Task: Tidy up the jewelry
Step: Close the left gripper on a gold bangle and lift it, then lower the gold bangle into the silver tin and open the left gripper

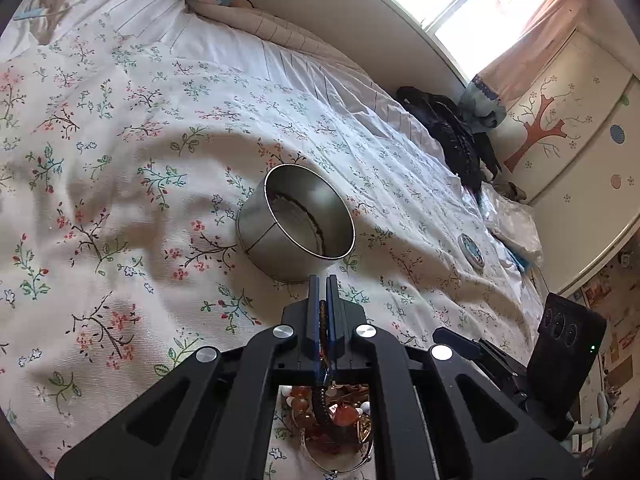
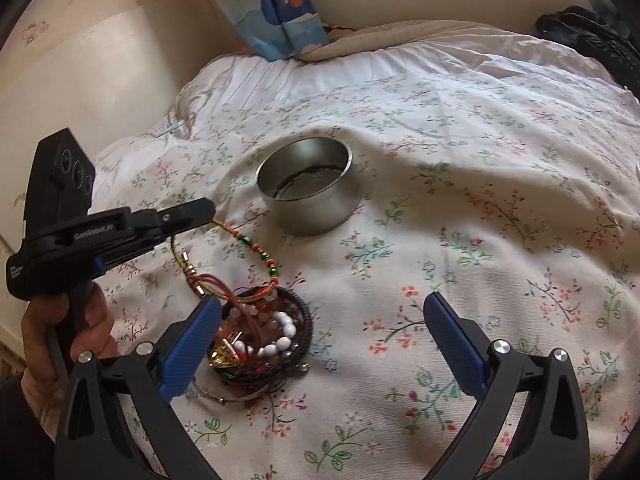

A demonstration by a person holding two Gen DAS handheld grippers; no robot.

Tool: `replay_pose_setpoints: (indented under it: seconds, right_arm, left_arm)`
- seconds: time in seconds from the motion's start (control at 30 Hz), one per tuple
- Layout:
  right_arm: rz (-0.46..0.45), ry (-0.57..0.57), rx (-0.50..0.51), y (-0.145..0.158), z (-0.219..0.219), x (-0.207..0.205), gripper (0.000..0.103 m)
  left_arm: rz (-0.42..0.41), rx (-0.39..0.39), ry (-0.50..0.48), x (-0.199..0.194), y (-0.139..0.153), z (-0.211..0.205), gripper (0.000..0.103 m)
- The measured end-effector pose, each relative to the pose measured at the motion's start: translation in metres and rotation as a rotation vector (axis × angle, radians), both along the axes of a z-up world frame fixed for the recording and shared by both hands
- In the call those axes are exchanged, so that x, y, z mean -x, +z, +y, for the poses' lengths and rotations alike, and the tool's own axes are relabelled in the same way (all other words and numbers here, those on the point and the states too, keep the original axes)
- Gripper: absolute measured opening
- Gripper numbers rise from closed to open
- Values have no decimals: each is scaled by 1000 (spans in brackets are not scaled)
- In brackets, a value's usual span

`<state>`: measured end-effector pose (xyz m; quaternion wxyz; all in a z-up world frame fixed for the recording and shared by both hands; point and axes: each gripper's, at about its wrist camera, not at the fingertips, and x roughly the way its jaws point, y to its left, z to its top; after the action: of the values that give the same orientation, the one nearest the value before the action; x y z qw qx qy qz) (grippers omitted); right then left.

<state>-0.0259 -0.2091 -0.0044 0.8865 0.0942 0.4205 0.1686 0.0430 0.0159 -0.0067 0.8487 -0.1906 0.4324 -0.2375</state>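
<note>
A bed covered with a white floral bedspread (image 2: 460, 208) fills both views. A round metal tin (image 2: 306, 190) sits open near the middle of the bed, with something dark lying on its bottom. Nearer the cameras and to the left of the tin lies a jewelry pile (image 2: 262, 338): white beads, amber beads, dark coiled bands and a thin metal bangle, all tangled together. The left gripper (image 2: 208, 208), held in a hand (image 2: 68, 340) at the left, has its jaws pressed together on a beaded cord bracelet (image 2: 256, 250). The bracelet's green, red and gold beads stretch from the gripper tip down to the pile, where its lower end still lies. The right gripper (image 2: 322, 334) stands wide open with nothing between its blue pads (image 2: 454, 344); its left pad is just over the pile's left edge.
</note>
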Motion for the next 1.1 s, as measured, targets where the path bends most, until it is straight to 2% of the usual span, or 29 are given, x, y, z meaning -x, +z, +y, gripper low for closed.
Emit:
replay_pose_setpoints:
  seconds: [0.03, 0.13, 0.17, 0.2, 0.23, 0.3, 0.4, 0.5, 0.7, 0.9, 1.1]
  right_arm:
    - [9, 25, -3, -2, 5, -1, 94]
    - [45, 88, -17, -9, 17, -5, 69]
    - [61, 110, -17, -12, 22, -5, 57]
    - [76, 131, -21, -15, 26, -6, 41]
    - [93, 155, -29, -17, 29, -7, 34]
    - [104, 169, -40, -18, 31, -8, 11]
    - [79, 147, -114, -12, 21, -4, 5]
    - [46, 104, -183, -5, 5, 0, 5]
    - [-66, 28, -274, 20, -15, 0, 5]
    - [-126, -36, -308, 44, -24, -33, 5]
    - [-125, -43, -352, 45, -19, -75, 5]
  left_arm:
    - [-1, -4, -2, 0, 1, -1, 3]
    - [-10, -21, -8, 0, 2, 1, 3]
    - [-12, -25, -11, 0, 2, 0, 3]
    - [-14, -30, -12, 0, 2, -1, 3]
    - [-13, -49, -13, 1, 3, 1, 3]
    - [-25, -73, -5, 3, 4, 1, 3]
    - [-50, -103, 11, 6, 7, 2, 3]
    - [-76, -110, 22, 8, 12, 5, 3]
    - [-146, -36, 48, 11, 31, 14, 3]
    - [-205, -9, 50, -7, 51, 5, 3]
    - [-209, 11, 49, -43, 49, -7, 3]
